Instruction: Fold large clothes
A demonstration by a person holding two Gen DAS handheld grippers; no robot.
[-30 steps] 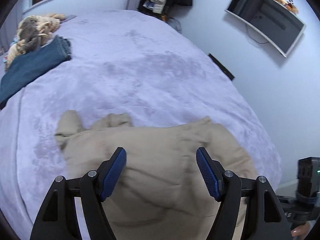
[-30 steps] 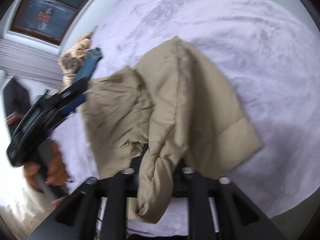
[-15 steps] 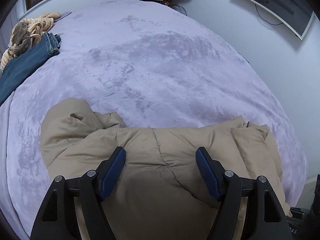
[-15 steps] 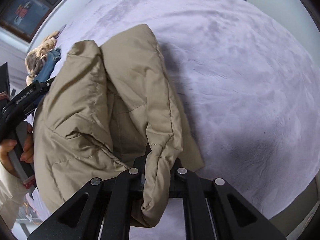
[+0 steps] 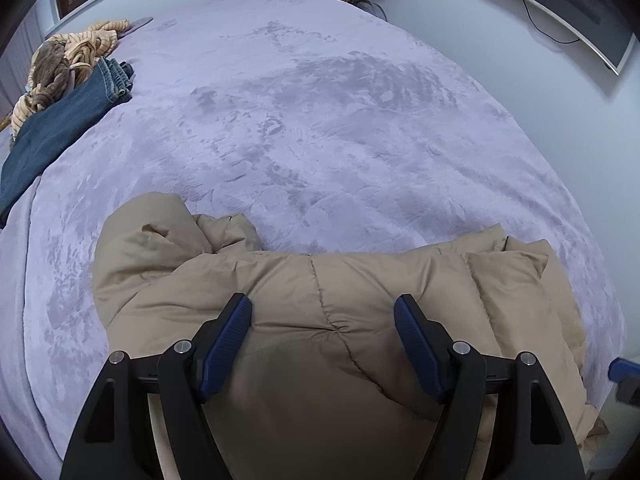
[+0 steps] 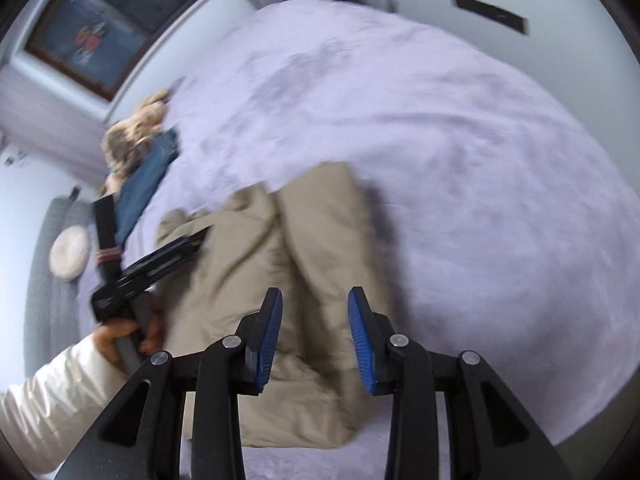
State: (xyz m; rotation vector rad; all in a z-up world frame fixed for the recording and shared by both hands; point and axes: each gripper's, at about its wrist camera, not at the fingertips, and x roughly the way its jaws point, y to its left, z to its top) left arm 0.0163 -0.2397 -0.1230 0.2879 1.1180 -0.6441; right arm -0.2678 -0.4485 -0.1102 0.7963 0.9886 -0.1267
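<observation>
The right gripper (image 6: 315,330) has released the tan jacket (image 5: 320,320), jaws now apart; the left gripper (image 5: 323,340) stays wide. Fold laid on the bed (image 5: 320,120).

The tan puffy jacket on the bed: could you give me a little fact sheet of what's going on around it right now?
garment: tan quilted puffy jacket, bunched and partly folded
surface: lavender plush bedspread
left gripper: jaws open, over the jacket
right gripper: jaws open, nothing between them
other clothes: folded blue jeans and striped tan knit garment at far corner
wall: dark curved screen
</observation>
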